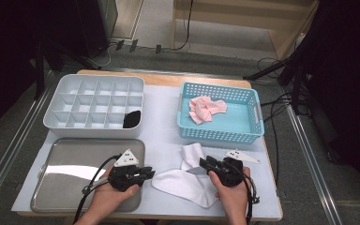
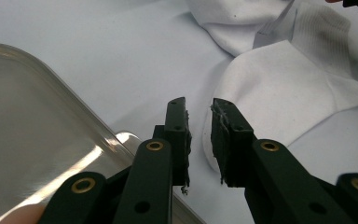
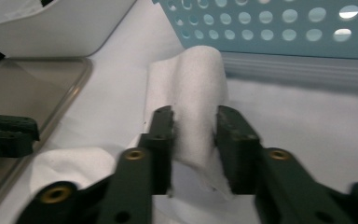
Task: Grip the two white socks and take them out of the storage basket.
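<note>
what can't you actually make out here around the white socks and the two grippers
- Right gripper: in its own view a fold of white sock stands between the jaws; whether the pads press it is unclear.
- Sock count: in the high view the white socks overlap and the right hand covers part.
- Black item in the divided box: too small to identify.
- Left gripper: nothing between the jaws.

Upper left of the high view: a divided organiser (image 1: 93, 105) holding a rolled sock (image 1: 131, 119) in its lower right compartment; below it, a tray (image 1: 70, 176). Upper right: a basket (image 1: 220, 133) containing a cloth (image 1: 205, 108). Bottom centre, between both grippers: a sock (image 1: 187, 180) on the table.
</note>
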A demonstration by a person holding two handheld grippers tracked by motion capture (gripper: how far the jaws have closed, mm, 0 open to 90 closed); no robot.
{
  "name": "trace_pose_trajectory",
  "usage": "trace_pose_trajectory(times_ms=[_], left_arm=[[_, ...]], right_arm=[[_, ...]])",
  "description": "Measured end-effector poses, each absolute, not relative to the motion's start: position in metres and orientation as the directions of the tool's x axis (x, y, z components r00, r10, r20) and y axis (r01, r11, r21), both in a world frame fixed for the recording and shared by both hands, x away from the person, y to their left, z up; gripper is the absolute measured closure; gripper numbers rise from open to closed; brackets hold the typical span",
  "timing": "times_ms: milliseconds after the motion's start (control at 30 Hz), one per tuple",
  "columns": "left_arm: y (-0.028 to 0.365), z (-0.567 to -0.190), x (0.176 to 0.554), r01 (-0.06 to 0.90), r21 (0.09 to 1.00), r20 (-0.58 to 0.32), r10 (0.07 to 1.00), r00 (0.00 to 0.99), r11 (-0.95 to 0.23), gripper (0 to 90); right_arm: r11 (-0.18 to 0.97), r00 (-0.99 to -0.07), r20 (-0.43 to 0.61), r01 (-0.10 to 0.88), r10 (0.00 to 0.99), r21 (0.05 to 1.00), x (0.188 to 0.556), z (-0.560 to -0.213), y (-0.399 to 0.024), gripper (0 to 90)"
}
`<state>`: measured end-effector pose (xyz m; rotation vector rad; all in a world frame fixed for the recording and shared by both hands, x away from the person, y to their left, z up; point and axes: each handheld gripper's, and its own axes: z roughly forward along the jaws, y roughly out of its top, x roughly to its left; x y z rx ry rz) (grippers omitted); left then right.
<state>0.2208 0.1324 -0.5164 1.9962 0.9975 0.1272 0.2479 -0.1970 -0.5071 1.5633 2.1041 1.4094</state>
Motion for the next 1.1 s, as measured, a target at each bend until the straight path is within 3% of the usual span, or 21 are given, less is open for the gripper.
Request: trace_pose_trajectory(times_ms=[100, 300, 433, 500, 600, 667, 733, 967, 1100], left_arm=[[0.133, -0.515, 0.220, 0.593, 0.751, -0.269, 0.687, 0.675, -0.289, 78.0], [0.135, -0.516, 0.221, 0.594, 0.753, -0.271, 0.689, 0.672, -0.283, 78.7], [0.134, -0.515, 0.221, 0.595, 0.750, -0.272, 0.685, 0.676, -0.289, 78.6], [0.132, -0.516, 0.221, 0.593, 0.750, -0.266, 0.687, 0.676, -0.294, 78.6], [0.131, -0.516, 0.221, 0.591, 0.750, -0.265, 0.684, 0.679, -0.296, 78.3], [0.131, -0.517, 0.220, 0.591, 0.750, -0.264, 0.686, 0.678, -0.296, 78.0], [0.132, -0.516, 0.221, 0.591, 0.752, -0.266, 0.687, 0.676, -0.291, 77.5], [0.135, -0.516, 0.223, 0.596, 0.752, -0.271, 0.693, 0.668, -0.281, 76.8], [0.134, -0.516, 0.222, 0.591, 0.756, -0.266, 0.693, 0.670, -0.282, 76.6]], right_arm=[[0.008, -0.419, 0.354, 0.655, 0.836, 0.756, 0.248, -0.505, -0.198, 81.9], [-0.028, -0.364, 0.292, 0.583, 0.884, 0.812, 0.242, -0.484, -0.221, 83.1], [0.071, -0.323, 0.118, 0.516, 0.939, 0.853, 0.235, -0.472, -0.223, 83.0], [0.108, -0.337, 0.084, 0.512, 0.938, 0.852, 0.236, -0.475, -0.214, 82.8], [0.131, -0.408, 0.111, 0.521, 0.906, 0.843, 0.239, -0.483, -0.194, 79.6], [0.120, -0.489, 0.175, 0.514, 0.855, 0.849, 0.241, -0.486, -0.179, 69.9], [0.096, -0.527, 0.221, 0.509, 0.821, 0.856, 0.242, -0.485, -0.175, 66.3], [0.007, -0.403, 0.238, 0.521, 0.884, 0.854, 0.240, -0.482, -0.206, 67.8], [0.018, -0.424, 0.260, 0.549, 0.867, 0.835, 0.240, -0.489, -0.205, 68.3]])
